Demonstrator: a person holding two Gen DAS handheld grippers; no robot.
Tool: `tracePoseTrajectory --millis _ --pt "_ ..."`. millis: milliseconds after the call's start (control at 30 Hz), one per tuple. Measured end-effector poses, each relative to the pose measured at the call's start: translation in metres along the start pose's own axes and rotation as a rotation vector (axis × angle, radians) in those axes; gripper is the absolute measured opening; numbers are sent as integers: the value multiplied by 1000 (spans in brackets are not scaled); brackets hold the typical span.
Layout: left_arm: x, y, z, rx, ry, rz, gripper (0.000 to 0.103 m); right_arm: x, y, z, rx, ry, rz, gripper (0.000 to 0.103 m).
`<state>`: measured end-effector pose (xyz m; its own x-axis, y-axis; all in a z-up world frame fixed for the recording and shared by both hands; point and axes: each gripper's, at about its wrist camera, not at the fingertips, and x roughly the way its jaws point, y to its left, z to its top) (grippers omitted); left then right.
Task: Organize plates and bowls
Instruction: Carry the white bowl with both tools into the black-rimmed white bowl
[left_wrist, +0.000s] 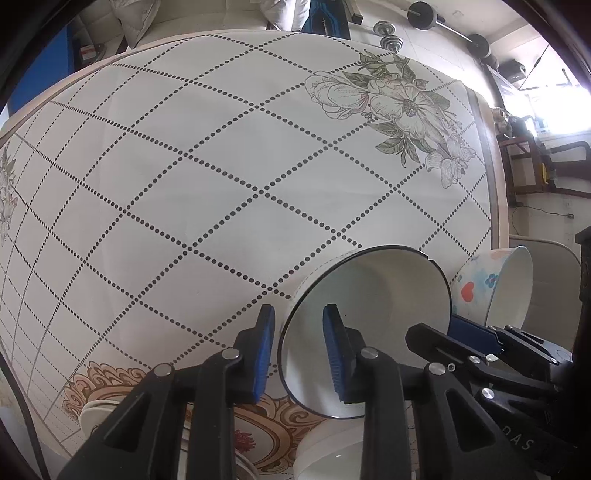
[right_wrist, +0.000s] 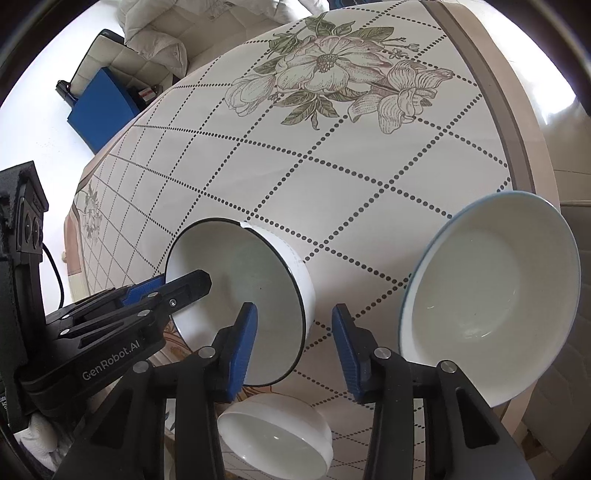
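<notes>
Left gripper (left_wrist: 299, 354) pinches the black-rimmed bowl (left_wrist: 369, 325) by its rim, right gripper (right_wrist: 294, 350) stands half-open and empty, seemingly ready for stacking.

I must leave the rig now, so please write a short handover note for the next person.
Left hand-held gripper: shut on the rim of the tilted, black-rimmed white ceramic bowl, lifted.
Right hand-held gripper: open, empty; the tilted blue-rimmed white bowl is beside it, its support unclear.
Plain white round bowl sits on the dotted tablecloth below.
Done: no bowls nested yet. Left: probably nest all three.
</notes>
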<state>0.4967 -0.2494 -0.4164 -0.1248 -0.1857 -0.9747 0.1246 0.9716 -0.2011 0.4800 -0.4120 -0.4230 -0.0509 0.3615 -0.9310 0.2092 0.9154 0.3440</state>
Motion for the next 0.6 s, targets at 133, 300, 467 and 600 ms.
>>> tracePoseTrajectory --millis 133,300,467,600 --pt "8 0 7 5 2 20 15 13 3 3 -17 19 -23 26" --pt "9 4 8 -1 -1 30 7 21 6 2 -35 10 -64 9" --pt "8 -1 1 15 -23 52 7 23 12 1 -59 5 -87 9" --pt "1 -7 -7 25 -35 57 7 21 9 1 -56 5 -83 7"
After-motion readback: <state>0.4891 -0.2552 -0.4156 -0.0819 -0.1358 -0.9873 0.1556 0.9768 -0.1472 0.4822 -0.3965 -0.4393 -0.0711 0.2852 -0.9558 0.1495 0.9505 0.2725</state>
